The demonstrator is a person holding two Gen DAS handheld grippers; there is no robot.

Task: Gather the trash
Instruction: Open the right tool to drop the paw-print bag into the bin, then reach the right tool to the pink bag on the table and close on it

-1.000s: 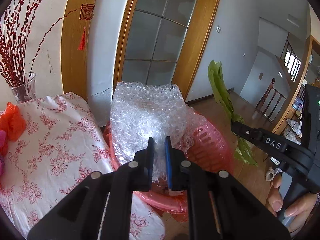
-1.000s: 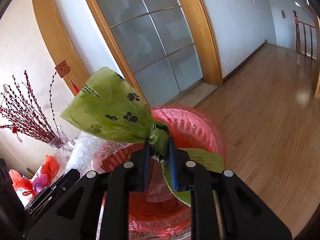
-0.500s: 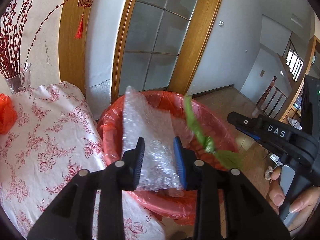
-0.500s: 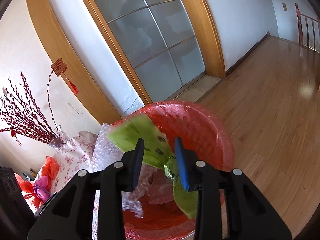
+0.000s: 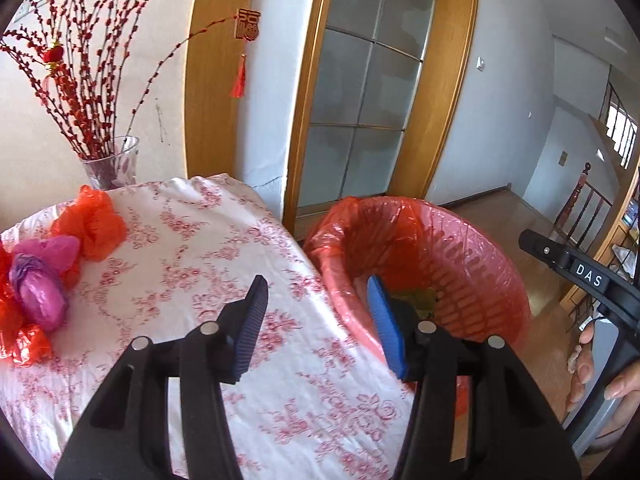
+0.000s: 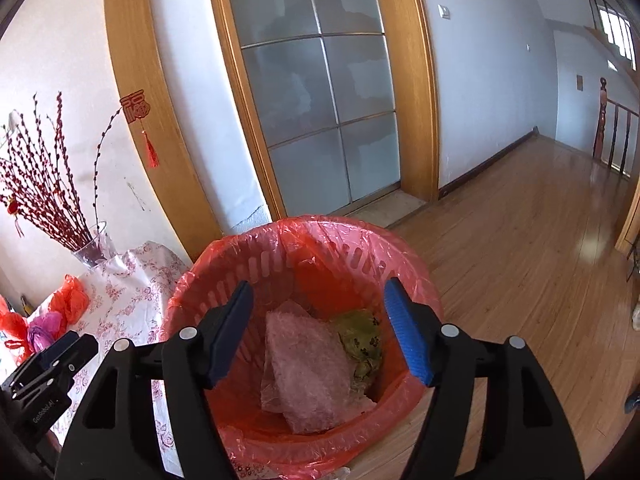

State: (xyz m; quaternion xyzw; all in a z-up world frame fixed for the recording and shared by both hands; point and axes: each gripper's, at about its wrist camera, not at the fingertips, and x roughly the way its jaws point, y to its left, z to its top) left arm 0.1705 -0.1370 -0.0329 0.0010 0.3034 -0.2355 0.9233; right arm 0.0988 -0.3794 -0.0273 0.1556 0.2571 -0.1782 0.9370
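Done: bubble wrap (image 6: 308, 364) and green bag (image 6: 360, 344) lay inside the red-lined bin (image 6: 400, 252) | Grippers: left gripper (image 5: 316, 320) and right gripper (image 6: 320, 332) had just been opening, nothing between them | Left: crumpled orange and pink wrappers (image 5: 60, 252) on the table (image 5: 208, 240).

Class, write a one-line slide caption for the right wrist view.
Open right gripper, jaws just opened and empty, above the red-lined trash basket holding bubble wrap and a green bag.

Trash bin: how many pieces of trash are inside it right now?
2. The bubble wrap lies in the middle of the trash bin, and the crumpled green bag sits beside it on the right. Smaller bits underneath may be hidden.
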